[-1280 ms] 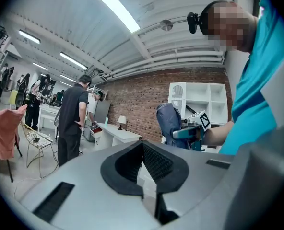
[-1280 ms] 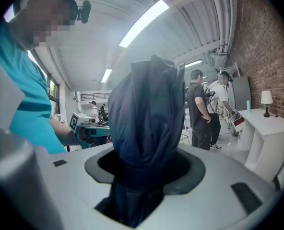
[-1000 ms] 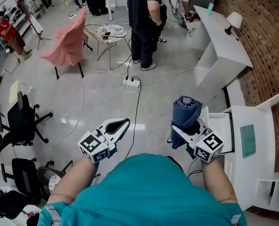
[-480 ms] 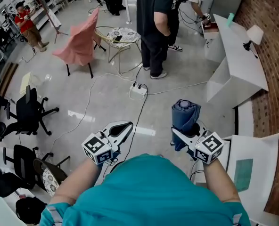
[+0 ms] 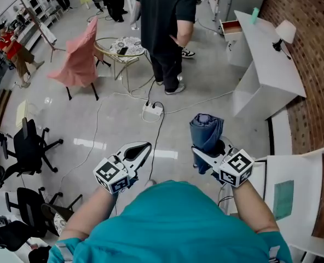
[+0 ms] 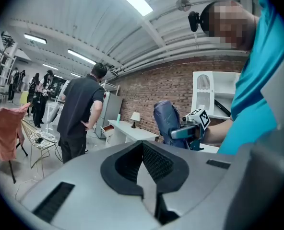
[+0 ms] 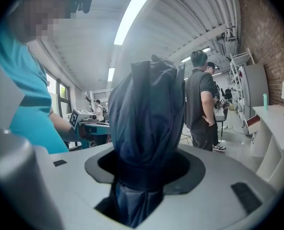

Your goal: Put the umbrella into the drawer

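A folded dark blue umbrella (image 5: 206, 131) stands upright between the jaws of my right gripper (image 5: 207, 150), which is shut on its lower part. In the right gripper view the umbrella (image 7: 147, 119) fills the middle and hides the pads. My left gripper (image 5: 142, 148) hangs beside it over the floor with its jaws together and nothing in them. In the left gripper view its black pads (image 6: 154, 159) meet at the tip, and the umbrella (image 6: 167, 121) shows off to the right. A white cabinet (image 5: 296, 179) stands at the right edge. No open drawer in it shows.
A person in black (image 5: 165, 23) stands ahead by a small round table (image 5: 121, 47) and a pink-draped chair (image 5: 77, 53). A power strip (image 5: 152, 109) and cables lie on the floor. A white desk (image 5: 266, 59) lines the brick wall. Office chairs (image 5: 28, 144) sit left.
Both grippers travelled together across the floor while the view swung. The white cabinet slid toward the right edge. The umbrella stays in the right gripper and the left stays shut.
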